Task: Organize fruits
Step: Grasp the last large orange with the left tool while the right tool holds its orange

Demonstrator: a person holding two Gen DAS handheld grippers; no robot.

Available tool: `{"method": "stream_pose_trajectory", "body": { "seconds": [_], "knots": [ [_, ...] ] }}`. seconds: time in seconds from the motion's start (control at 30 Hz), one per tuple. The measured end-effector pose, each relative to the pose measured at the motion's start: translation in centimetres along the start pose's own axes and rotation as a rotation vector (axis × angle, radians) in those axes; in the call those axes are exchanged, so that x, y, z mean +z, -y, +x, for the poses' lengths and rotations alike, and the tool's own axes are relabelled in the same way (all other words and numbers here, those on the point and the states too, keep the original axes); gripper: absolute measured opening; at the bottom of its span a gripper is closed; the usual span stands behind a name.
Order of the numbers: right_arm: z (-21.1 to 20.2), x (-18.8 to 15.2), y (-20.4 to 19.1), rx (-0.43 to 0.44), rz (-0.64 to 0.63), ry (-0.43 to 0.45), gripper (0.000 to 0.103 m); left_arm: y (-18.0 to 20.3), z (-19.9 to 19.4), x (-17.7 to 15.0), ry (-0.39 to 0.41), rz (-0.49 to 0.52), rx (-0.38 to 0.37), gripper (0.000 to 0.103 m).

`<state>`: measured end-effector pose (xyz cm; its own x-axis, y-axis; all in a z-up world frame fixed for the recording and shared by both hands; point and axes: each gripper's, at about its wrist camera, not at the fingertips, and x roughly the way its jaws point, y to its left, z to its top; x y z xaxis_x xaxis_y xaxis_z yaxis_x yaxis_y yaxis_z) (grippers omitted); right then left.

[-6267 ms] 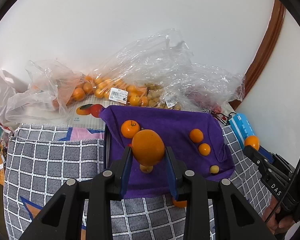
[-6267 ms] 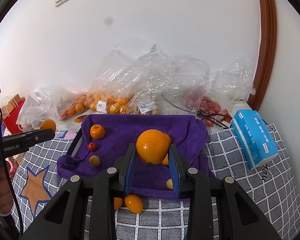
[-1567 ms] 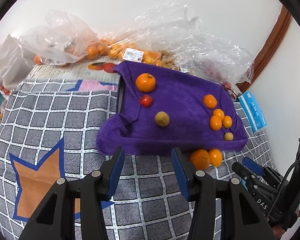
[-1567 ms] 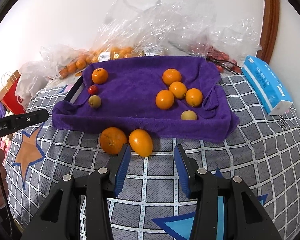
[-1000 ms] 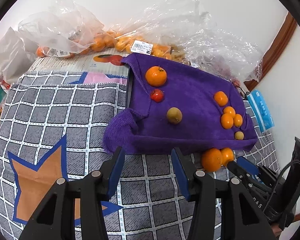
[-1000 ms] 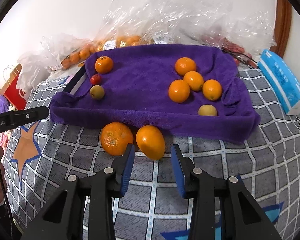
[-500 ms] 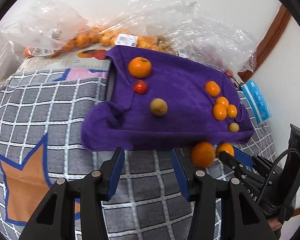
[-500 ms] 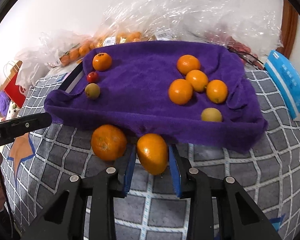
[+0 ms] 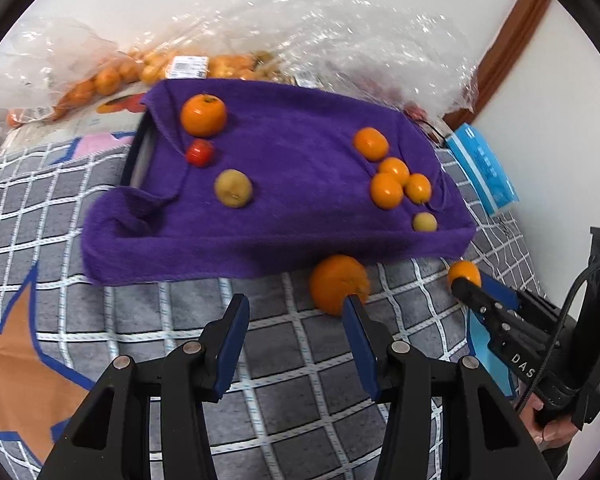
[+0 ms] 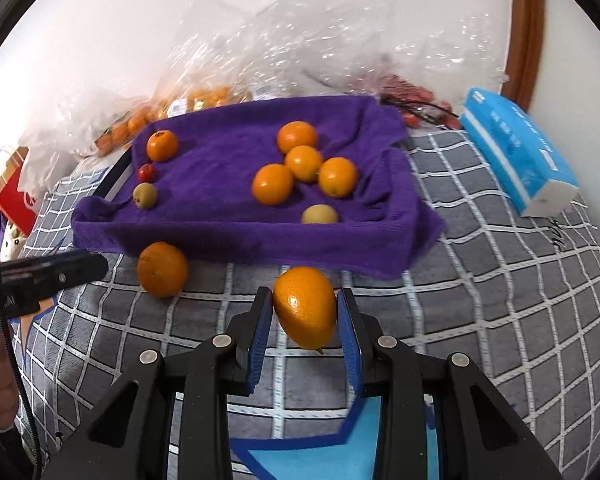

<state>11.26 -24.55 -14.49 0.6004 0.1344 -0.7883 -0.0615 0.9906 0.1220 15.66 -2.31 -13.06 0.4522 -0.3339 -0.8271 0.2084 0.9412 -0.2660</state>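
Note:
A tray draped with a purple towel holds several oranges, two yellow-green fruits and a small red one. My right gripper is shut on an orange, held just off the checked cloth in front of the towel; it shows in the left wrist view too. A second orange lies on the cloth by the towel's front edge. My left gripper is open and empty, its right fingertip just in front of that orange.
Clear plastic bags with more oranges and small red fruit lie behind the tray against the wall. A blue tissue pack lies on the right. The grey checked cloth covers the table. A red bag stands at far left.
My right gripper has closed on the orange in front of the towel and lifted it slightly. My left gripper has moved right, nearer the other loose orange, still open.

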Motion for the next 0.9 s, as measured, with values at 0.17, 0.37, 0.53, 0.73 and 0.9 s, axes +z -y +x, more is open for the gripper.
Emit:
{"method": "stream_pose_trajectory", "body": {
  "seconds": [0.17, 0.37, 0.53, 0.73, 0.9],
  "knots": [
    [-0.3, -0.1, 1.2, -0.009, 0.015, 0.000, 0.033, 1.4, 1.3, 0.2, -0.027, 0.019, -0.013, 0.046],
    [0.0, -0.2, 2.4, -0.020, 0.040, -0.008, 0.033, 2.5, 3.0, 0.5, -0.057, 0.034, -0.019, 0.046],
    [0.6, -0.3, 2.6, -0.024, 0.043, -0.024, 0.033, 2.8, 4.4, 0.6, -0.079, 0.038, -0.020, 0.046],
    [1.2, 0.0, 2.3, -0.026, 0.038, -0.034, 0.033, 3.6, 5.2, 1.0, -0.070, 0.056, -0.005, 0.046],
    [1.4, 0.1, 2.1, -0.029, 0.035, -0.040, 0.033, 4.0, 5.4, 1.1, -0.054, 0.086, 0.027, 0.040]
  ]
}}
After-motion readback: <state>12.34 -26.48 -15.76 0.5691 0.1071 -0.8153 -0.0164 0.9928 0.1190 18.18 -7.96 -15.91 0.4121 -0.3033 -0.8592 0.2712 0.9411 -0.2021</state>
